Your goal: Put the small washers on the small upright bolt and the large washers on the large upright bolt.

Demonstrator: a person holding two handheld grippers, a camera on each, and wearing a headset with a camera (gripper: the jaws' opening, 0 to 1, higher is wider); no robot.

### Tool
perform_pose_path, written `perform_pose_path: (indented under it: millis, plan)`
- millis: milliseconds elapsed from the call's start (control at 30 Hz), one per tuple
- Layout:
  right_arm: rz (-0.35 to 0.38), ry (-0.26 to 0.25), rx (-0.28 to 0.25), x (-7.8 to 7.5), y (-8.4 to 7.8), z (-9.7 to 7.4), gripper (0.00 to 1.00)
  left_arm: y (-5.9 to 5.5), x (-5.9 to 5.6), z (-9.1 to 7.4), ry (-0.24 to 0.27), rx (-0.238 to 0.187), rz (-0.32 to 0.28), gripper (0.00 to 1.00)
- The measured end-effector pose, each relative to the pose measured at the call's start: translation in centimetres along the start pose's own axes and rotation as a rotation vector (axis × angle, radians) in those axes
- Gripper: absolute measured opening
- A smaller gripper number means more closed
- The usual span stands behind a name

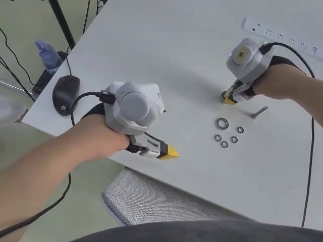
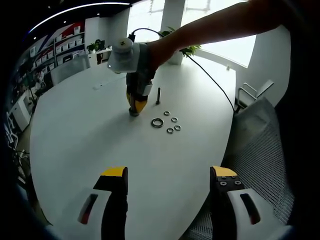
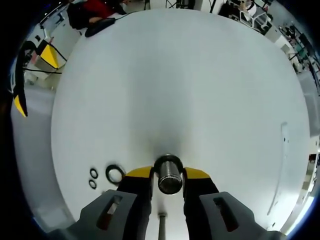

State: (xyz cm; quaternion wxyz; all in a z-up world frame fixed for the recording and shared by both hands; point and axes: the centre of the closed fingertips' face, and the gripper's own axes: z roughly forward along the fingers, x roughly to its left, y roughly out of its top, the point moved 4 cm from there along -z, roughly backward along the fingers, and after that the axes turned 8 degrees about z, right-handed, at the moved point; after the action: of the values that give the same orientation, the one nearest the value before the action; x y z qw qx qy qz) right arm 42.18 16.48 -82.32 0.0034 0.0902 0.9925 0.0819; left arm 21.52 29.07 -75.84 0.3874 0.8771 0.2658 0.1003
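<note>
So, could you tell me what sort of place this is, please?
Likely an office or meeting room: a large white table with a power strip, a mesh chair beside it, and bright windows behind.

large washer (image 1: pixel 222 123): just one that I can see
small washers (image 1: pixel 234 139): I count four
bolts: two, one small bolt (image 1: pixel 259 112), one large bolt (image 3: pixel 170 175)
grippers: my two, left gripper (image 1: pixel 170 152) and right gripper (image 1: pixel 228 99)
mouse (image 1: pixel 65 94): one
power strip (image 1: pixel 282 38): one
</note>
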Motion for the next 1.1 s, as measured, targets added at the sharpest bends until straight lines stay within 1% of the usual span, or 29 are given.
perform_pose_path:
  millis: [133,200,233,300,333,467,600,700,833,967,1000,1033,1100]
  plan:
    - [-0.011,0.001,-0.005,0.0,0.1,0.0,0.24,-0.1,-0.1,-0.2,0.003,-0.001,-0.004,0.65]
    - [-0.014,-0.003,-0.016,0.0,0.2,0.0,0.25,-0.2,-0.2,-0.3,0.002,0.004,-0.006,0.65]
    - [-0.016,-0.012,-0.021,-0.1,0.3,-0.1,0.27,-0.2,-0.2,-0.4,0.002,0.003,-0.005,0.65]
    - [-0.013,-0.018,-0.029,-0.1,0.4,-0.1,0.36,-0.2,-0.3,-0.5,0.002,0.001,-0.005,0.65]
    - [-0.012,-0.017,-0.031,-0.1,0.4,-0.2,0.38,-0.2,-0.3,-0.4,0.002,0.002,-0.005,0.65]
    - [-0.002,0.000,-0.040,0.1,0.6,-0.6,0.39,-0.1,-0.4,-0.3,0.002,0.002,-0.003,0.65]
    - [-0.003,0.000,-0.038,0.3,0.3,-1.0,0.40,0.2,-0.5,-0.2,-0.001,-0.002,0.003,0.65]
    - [0.001,0.002,-0.041,0.5,0.2,-1.5,0.40,0.3,-0.5,-0.3,0.001,0.001,0.006,0.65]
    - [0.006,-0.016,-0.065,0.6,0.2,-2.7,0.40,0.5,-0.6,-0.4,0.006,-0.007,0.007,0.67]
    - [0.015,-0.023,-0.099,1.1,0.5,-4.2,0.41,0.7,-0.8,-0.6,0.006,-0.020,0.001,0.69]
    - [0.009,-0.028,-0.108,1.2,0.5,-4.5,0.43,0.8,-0.8,-0.6,0.005,-0.024,-0.002,0.69]
    - [0.001,-0.038,-0.118,1.3,0.6,-5.0,0.44,0.8,-0.9,-0.7,0.005,-0.025,-0.005,0.69]
    - [-0.003,-0.033,-0.123,1.8,0.4,-5.6,0.44,0.8,-1.1,-0.8,0.007,-0.020,0.004,0.70]
